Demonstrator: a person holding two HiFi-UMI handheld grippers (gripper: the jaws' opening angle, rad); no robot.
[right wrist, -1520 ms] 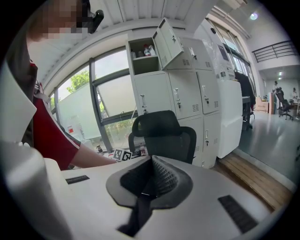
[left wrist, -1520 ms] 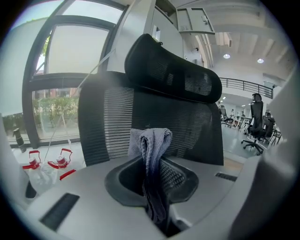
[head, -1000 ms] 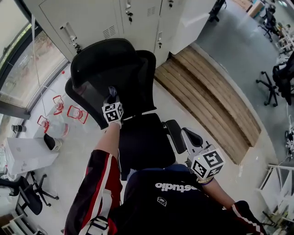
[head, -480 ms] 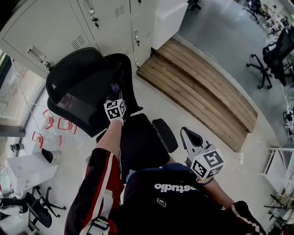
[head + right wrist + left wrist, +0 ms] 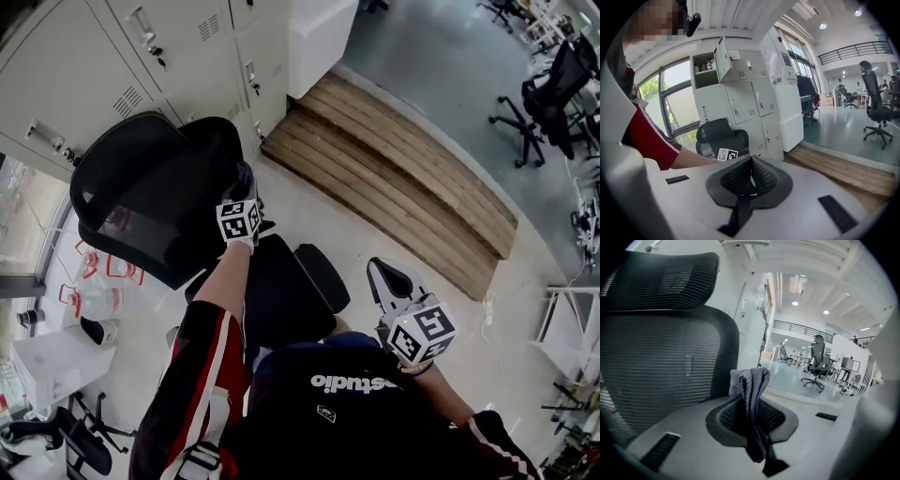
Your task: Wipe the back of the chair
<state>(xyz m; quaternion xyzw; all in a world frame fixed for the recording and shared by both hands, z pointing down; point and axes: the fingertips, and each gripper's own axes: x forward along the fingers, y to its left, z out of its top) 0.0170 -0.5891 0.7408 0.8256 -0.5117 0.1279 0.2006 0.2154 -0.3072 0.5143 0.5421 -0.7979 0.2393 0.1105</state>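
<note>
Grey cloth (image 5: 750,385) gripped in fingers of left gripper (image 5: 752,420), beside mesh chair back (image 5: 661,362); I'd press flat w/ overlapping strokes; right gripper (image 5: 750,174) fingers closed, empty.

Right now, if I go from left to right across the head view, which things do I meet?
The chair back → left gripper, its fingers shut on the cloth → armrest → right gripper → another office chair at the far right.
</note>
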